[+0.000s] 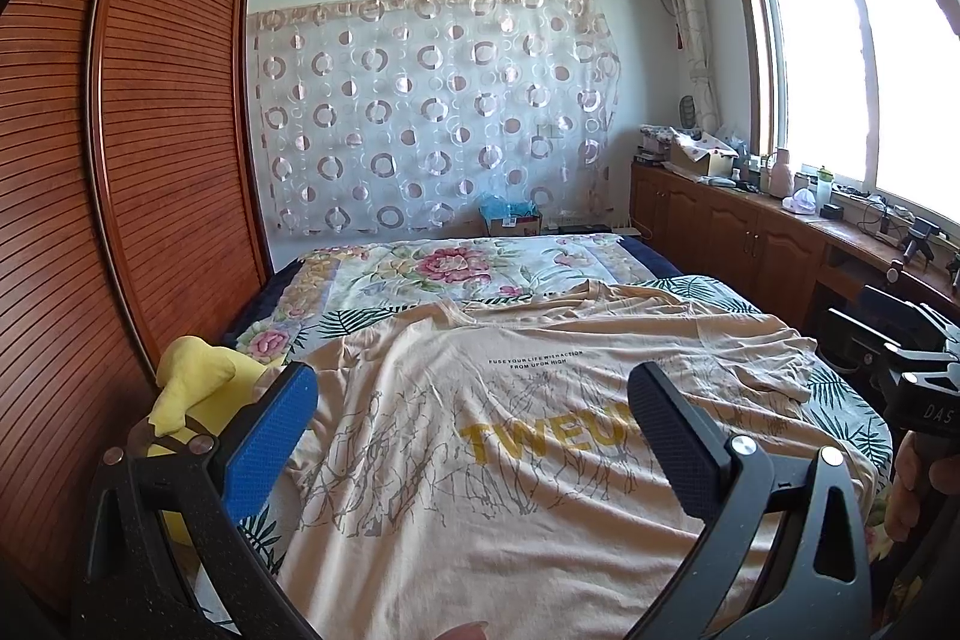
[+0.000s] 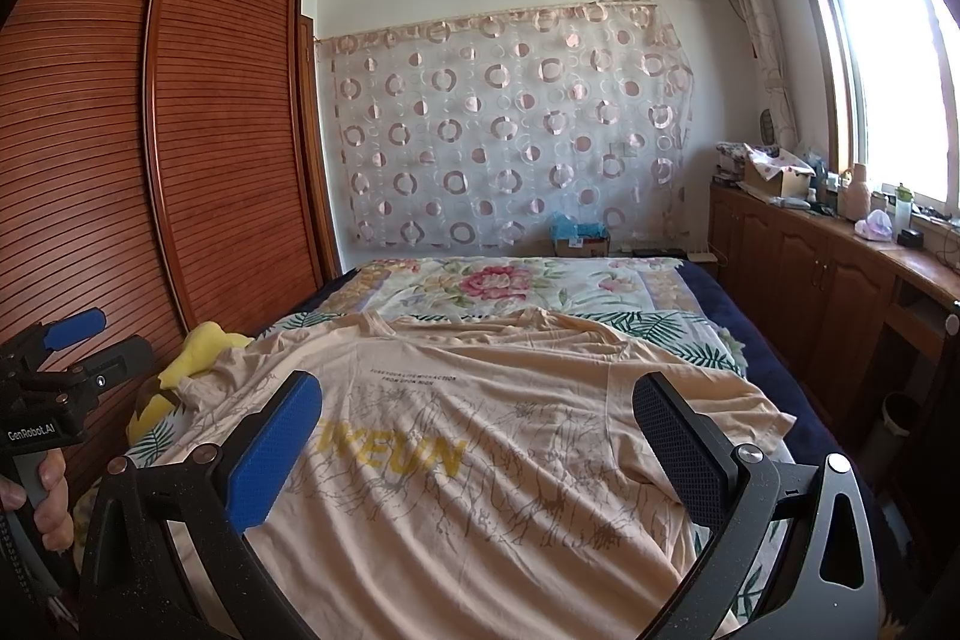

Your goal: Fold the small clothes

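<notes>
we hold both tongs, left tongs [image 1: 474, 400] and right tongs [image 2: 477, 409], spread open and empty above the peach t-shirt [image 1: 510, 436], which lies flat on the bed [image 1: 456, 265], collar far from us, hem nearest.

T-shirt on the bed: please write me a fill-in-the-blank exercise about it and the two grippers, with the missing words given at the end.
1. The T-shirt lies spread on the ____.
2. Both the left gripper and the right gripper are ____, holding nothing.
3. The large word on the T-shirt is printed in ____.
4. The yellow toy lies between the T-shirt and the ____.

Missing words: bed; open; yellow; wardrobe
</notes>
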Tool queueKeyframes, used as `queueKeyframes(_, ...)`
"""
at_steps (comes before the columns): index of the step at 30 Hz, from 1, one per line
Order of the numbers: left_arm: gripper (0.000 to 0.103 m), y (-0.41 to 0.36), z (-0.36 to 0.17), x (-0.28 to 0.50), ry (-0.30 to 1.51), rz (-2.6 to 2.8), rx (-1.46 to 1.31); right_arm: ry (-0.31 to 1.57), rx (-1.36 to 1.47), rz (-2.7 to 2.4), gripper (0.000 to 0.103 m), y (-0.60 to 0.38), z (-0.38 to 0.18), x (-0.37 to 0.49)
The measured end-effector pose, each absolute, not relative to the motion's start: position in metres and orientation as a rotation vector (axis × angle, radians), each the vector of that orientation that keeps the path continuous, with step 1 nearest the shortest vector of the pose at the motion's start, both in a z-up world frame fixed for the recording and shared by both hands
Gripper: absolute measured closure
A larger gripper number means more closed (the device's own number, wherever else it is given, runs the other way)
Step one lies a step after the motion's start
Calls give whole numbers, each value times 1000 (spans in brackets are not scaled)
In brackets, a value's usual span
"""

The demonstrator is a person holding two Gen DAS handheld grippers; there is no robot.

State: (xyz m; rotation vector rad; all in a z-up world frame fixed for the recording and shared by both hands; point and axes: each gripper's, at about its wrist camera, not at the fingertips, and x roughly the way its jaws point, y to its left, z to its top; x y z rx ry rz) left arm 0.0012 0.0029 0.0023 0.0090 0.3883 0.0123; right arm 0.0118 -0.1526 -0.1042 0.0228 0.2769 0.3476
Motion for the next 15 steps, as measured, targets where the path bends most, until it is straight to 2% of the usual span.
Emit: queueKeyframes(15,0,7,10,2,392,11,8,282,25,356,0,-152,-107,14)
